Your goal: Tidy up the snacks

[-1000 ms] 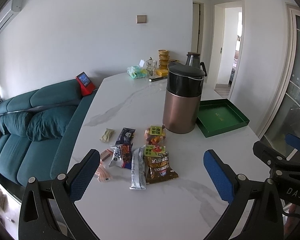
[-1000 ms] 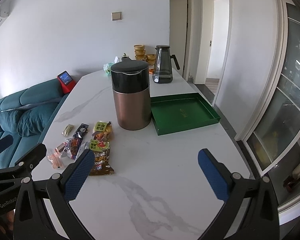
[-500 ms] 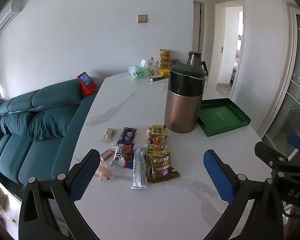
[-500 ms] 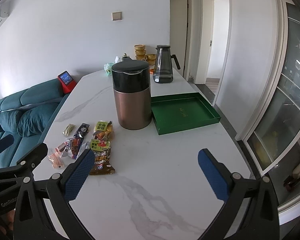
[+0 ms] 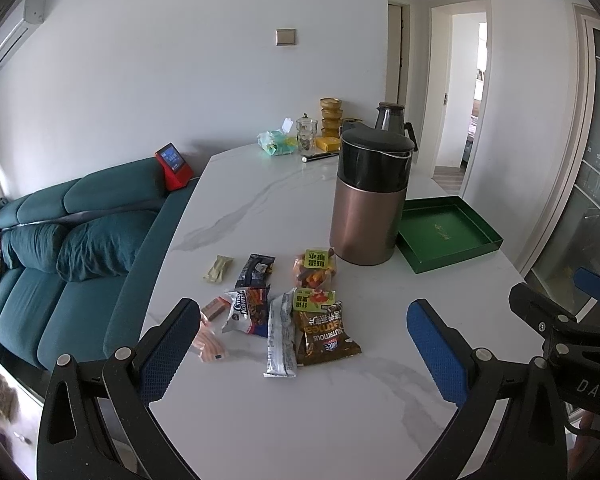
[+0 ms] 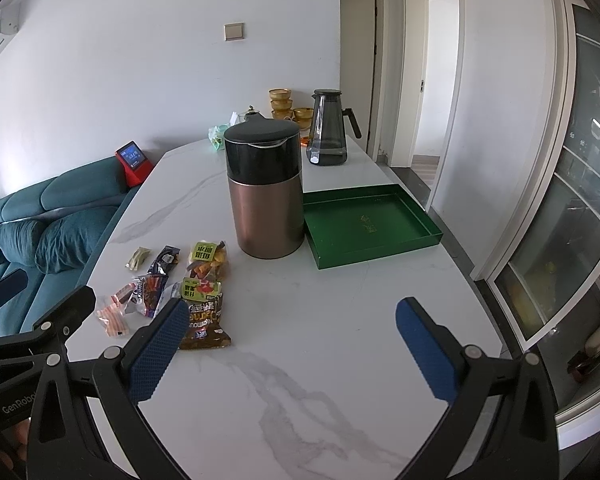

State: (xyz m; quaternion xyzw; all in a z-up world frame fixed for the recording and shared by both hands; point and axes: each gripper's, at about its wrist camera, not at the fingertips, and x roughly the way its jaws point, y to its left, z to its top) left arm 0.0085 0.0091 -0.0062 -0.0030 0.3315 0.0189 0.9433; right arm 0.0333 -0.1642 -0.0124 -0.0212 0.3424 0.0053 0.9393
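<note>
Ahead of the left gripper (image 5: pixel 298 344), between its 2 spread fingers and a little beyond the tips, lies the snack pile (image 5: pixel 284 304) on the marble table (image 5: pixel 300 420): a brown chip bag (image 5: pixel 324 334), a white bar wrapper (image 5: pixel 280 336), a clear bag of orange pieces (image 5: pixel 314 272), a dark packet (image 5: pixel 255 270), a small beige packet (image 5: pixel 219 268) and pink-striped sticks (image 5: pixel 210 342) just past the left fingertip. Nothing is gripped; the jaws stand wide apart.

Right gripper (image 6: pixel 288 340): also spread wide and empty, hovering over bare table. From it the pile sits ahead and to the left, the chip bag partly hidden behind its left pad. Ahead and slightly left stands the copper canister (image 6: pixel 266 200); ahead and slightly right, just beside the canister, the green tray (image 6: pixel 432 236), with nothing in it.

Judgement: snacks lie loose in 1 cluster, tray bare, so sorting has not begun. Wide jaws suit a flat, crinkly bag taken from above. The tray looks like the likely destination, though the canister cannot be ruled out.

Change vs 1.0 s ago: in both views the pile, canister and tray sit marginally farther right in frame; a slight camera drift. No snack has shifted relative to its neighbours. Jaw spacing unchanged on both.
</note>
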